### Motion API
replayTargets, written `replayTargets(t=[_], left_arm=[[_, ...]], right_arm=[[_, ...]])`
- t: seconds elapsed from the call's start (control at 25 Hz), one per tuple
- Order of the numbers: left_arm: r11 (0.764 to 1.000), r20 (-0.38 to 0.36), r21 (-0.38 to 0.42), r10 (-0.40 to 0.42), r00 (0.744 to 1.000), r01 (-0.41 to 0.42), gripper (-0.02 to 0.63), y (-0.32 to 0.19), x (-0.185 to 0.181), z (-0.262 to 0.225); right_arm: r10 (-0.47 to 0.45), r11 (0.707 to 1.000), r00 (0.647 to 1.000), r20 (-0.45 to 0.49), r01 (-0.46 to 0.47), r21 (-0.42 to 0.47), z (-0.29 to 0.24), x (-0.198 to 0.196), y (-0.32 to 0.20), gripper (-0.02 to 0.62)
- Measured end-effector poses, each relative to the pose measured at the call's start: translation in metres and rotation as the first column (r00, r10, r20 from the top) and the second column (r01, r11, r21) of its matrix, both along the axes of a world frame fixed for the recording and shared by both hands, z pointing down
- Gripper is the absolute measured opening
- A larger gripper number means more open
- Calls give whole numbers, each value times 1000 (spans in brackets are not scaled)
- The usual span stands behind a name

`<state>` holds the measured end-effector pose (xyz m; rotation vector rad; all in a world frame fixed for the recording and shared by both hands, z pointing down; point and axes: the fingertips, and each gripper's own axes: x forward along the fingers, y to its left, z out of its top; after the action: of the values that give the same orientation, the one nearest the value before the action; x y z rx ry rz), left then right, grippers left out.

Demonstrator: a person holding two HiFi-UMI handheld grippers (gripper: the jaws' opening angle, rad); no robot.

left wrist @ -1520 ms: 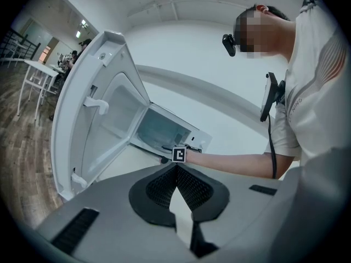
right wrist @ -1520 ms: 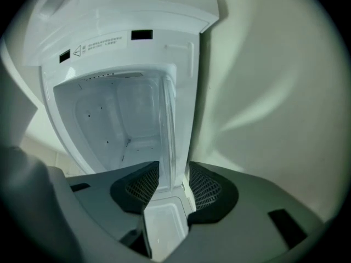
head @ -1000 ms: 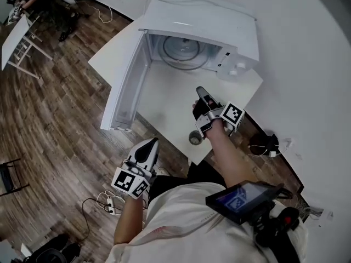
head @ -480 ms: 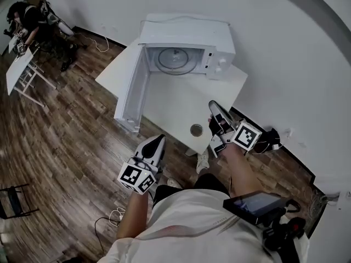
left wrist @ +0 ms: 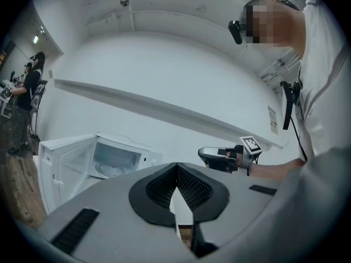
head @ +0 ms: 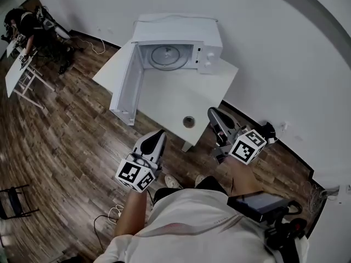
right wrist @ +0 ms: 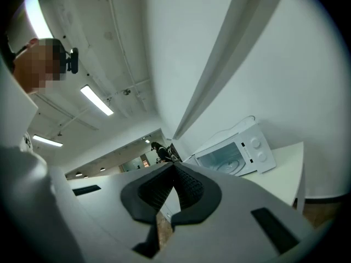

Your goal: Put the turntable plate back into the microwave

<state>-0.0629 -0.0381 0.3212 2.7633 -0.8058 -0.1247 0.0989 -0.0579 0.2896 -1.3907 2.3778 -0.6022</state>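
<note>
The one turntable plate (head: 167,57) lies flat inside the single white microwave (head: 175,29). The microwave's door (head: 125,86) stands swung open to the left, and it sits at the back of the white tabletop (head: 181,100). Only the head view shows one small round grey piece (head: 188,121) near the tabletop's front edge. There are two grippers, both well apart from the microwave. The left gripper (head: 158,136) and the right gripper (head: 213,114) each have their jaws pressed together on nothing. The left gripper view alone catches the right gripper from the side.
</note>
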Motion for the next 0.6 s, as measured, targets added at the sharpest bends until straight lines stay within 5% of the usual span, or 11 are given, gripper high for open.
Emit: replayTargets(t=[0.24, 0.6], left_arm=[[998, 29, 34, -50, 998, 49, 11, 24, 15, -16], [995, 65, 51, -94, 993, 91, 11, 78, 70, -28]], right_arm=[[-25, 996, 990, -142, 36, 76, -23, 16, 34, 5], [-70, 989, 977, -201, 95, 117, -37, 59, 85, 5]])
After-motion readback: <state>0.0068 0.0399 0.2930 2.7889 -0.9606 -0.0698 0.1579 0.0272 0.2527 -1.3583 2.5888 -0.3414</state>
